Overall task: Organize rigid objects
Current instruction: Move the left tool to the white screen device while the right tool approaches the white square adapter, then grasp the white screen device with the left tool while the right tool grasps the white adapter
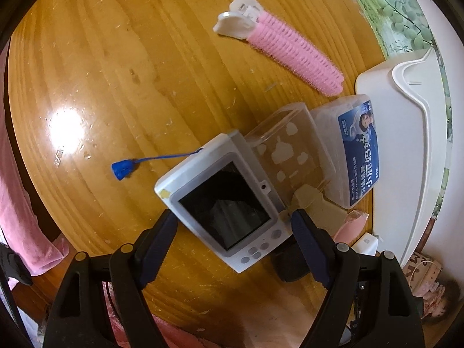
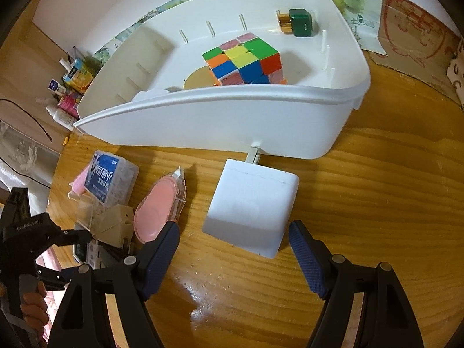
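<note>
A small white camera (image 1: pixel 226 200) lies screen-up on the wooden table (image 1: pixel 116 72), its blue strap (image 1: pixel 121 169) trailing left. My left gripper (image 1: pixel 233 223) is open and straddles the camera's near end, fingertips close beside it. A white charger block (image 2: pixel 252 206) rests on the table, its plug against the white bin (image 2: pixel 203 107). My right gripper (image 2: pixel 233 232) is open around the charger's near edge, with a clear gap at the left finger (image 2: pixel 162 243). In the bin sit a colour cube (image 2: pixel 243 61) and a green-and-gold object (image 2: pixel 298 23).
A pink hair roller clip (image 1: pixel 278 46) lies farther out. A clear cloud-print case (image 1: pixel 287 150), a blue-labelled floss box (image 1: pixel 356 150), a pink correction tape (image 2: pixel 162 203) and a beige piece (image 2: pixel 116 226) crowd between camera and bin. Bottles (image 2: pixel 66 98) stand beyond the table edge. A hand (image 2: pixel 32 304) shows lower left.
</note>
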The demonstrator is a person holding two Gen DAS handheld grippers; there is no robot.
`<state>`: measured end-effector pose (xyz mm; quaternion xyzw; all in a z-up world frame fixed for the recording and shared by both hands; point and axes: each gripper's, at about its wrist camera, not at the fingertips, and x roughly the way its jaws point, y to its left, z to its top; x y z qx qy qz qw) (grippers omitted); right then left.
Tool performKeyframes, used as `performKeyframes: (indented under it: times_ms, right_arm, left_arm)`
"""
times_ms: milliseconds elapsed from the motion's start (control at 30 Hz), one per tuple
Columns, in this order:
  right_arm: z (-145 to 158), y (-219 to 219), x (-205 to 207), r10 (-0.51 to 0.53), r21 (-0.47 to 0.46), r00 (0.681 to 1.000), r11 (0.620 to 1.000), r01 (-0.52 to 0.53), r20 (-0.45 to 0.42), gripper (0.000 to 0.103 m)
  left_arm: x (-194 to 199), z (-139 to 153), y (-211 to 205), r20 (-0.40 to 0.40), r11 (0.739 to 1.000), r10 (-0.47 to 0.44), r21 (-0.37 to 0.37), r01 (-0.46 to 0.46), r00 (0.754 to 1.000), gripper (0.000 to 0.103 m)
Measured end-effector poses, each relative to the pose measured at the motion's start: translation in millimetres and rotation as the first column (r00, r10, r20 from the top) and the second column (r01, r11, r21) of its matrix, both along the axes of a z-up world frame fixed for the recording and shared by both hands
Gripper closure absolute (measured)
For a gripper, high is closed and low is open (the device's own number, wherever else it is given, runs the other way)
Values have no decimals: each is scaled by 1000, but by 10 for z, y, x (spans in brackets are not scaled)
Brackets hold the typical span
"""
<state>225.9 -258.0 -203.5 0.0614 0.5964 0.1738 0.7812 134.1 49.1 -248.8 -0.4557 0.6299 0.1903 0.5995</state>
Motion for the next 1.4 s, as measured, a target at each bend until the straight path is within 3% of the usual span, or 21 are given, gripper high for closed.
performKeyframes:
  times_ms: [300, 533, 733, 833, 1400]
  right_arm:
    - [-36, 20, 36, 8, -21, 1000, 1000, -8, 15, 25]
    - [11, 62, 23, 19, -68, 997, 998, -13, 78, 25]
    - [5, 74, 32, 25, -86, 996, 996, -18, 81, 30]
    - [-19, 74, 45, 29, -94, 997, 995, -22, 72, 35]
    - [-35, 77, 46, 49, -107, 997, 993, -42, 64, 36]
  left_arm:
    - [227, -43, -92, -14, 1000, 9, 14, -9, 1000, 18]
    - [310, -42, -118, -26, 1000, 11, 25, -10, 1000, 16]
    - [407, -23, -172, -82, 992, -34, 116, 43, 996, 16]
    - [454, -39, -176, -85, 992, -40, 112, 50, 996, 16]
    - [245, -13, 25, -41, 998, -21, 63, 23, 999, 27]
